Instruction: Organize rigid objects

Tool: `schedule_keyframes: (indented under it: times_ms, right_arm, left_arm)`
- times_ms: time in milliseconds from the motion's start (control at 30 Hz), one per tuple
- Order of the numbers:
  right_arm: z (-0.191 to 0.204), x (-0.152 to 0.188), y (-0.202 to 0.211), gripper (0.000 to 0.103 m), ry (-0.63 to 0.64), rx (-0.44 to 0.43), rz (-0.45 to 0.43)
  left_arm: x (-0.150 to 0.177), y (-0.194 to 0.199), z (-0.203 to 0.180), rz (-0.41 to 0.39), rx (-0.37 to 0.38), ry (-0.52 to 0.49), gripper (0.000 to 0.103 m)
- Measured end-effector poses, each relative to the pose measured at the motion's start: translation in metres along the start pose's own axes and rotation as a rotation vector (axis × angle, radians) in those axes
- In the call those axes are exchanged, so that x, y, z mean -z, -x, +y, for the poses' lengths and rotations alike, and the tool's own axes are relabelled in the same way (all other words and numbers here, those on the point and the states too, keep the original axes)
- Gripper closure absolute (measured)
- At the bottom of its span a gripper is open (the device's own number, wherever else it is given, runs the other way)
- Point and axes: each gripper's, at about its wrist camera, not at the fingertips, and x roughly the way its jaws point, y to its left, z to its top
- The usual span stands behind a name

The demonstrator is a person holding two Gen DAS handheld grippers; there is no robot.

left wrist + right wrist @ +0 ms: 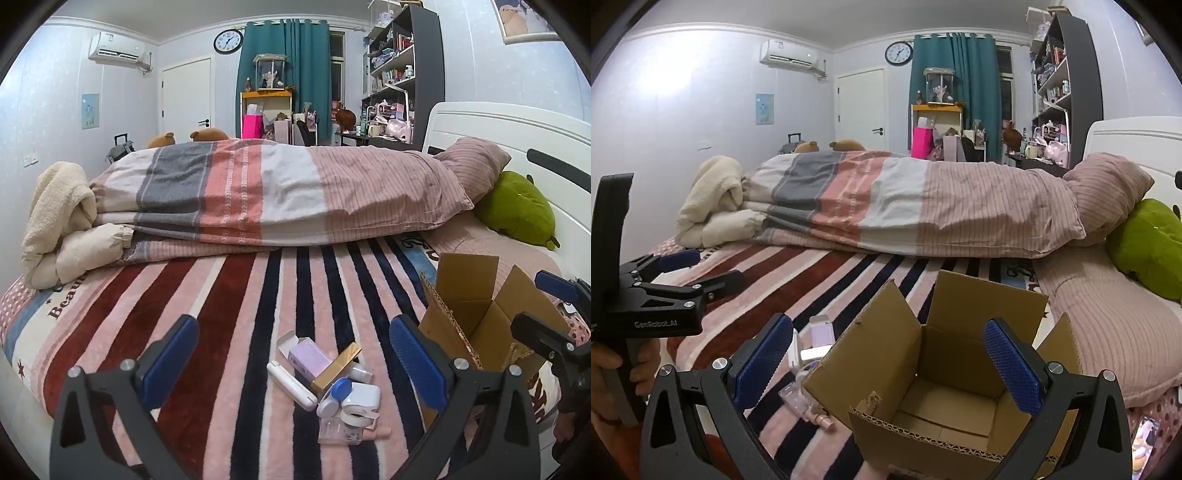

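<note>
Left claw [293, 363], pads spread wide and empty, tilts down over a pile of small items [328, 384] on the striped bed cover [221, 295]. Right claw [888, 363], equally wide, hangs over the open cardboard box [945, 402], at 3 o'clock from the pile. "GenRobot.AI" marks the left handle. Folded quilt [258, 192] lies beyond.

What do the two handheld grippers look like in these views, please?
Both the left gripper and the right gripper have matte black frames with triangular cut-outs and silver bolts. Their fingers carry blue textured pads. The left one's body bears pale "GenRobot.AI" lettering above a black grip handle. No cables or sleeves are visible.
</note>
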Motion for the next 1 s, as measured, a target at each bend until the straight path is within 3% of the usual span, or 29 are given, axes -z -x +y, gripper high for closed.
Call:
schedule_keyframes:
  times_ms: [1000]
  right_arm:
    - [0.0014, 0.0008, 0.0, 0.0, -0.002, -0.004, 0.009]
  left_arm:
    - [-0.0014, 0.0053, 0.0065, -0.003, -0.007, 0.002, 0.0]
